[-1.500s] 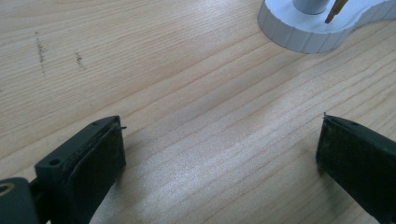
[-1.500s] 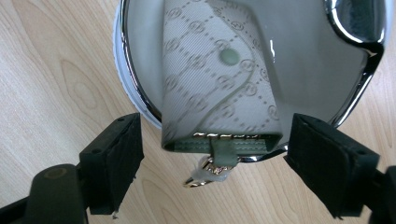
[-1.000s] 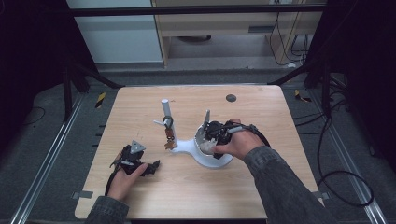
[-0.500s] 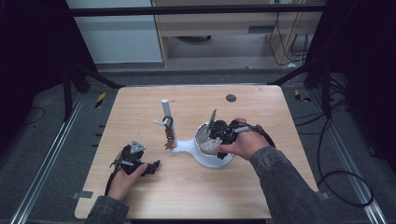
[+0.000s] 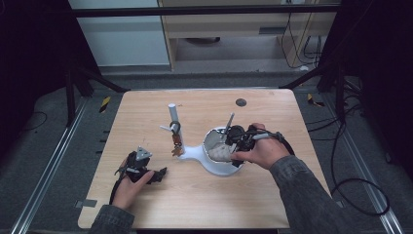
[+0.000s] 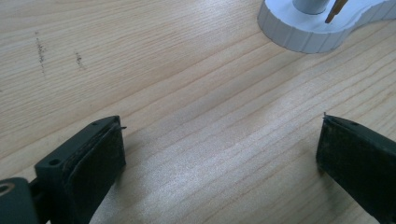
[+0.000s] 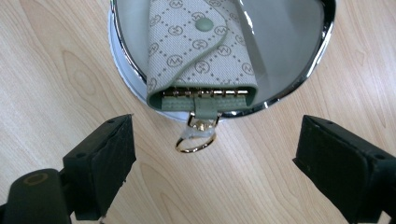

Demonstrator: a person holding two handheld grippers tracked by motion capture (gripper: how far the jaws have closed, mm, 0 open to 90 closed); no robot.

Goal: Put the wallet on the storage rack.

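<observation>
A grey-green patterned key case lies in the chrome-rimmed dish of a white stand, its gold ring hanging over the rim onto the wood. My right gripper is open just short of the ring; its jaws have just been opening and the pads touch nothing. From above, the right gripper sits over the dish's right side. A small bunch of keys hangs from the stand's post. My left gripper rests open on bare wood, seen front left as the left gripper.
The wooden table has a small dark disc near its far edge. The stand's white base lies ahead of the left gripper. Dark floor and metal rails surround the table.
My right hand has drawn back to the right from the dish, with its jaws spread wider. The key case stays in the dish. The left hand has not moved.
</observation>
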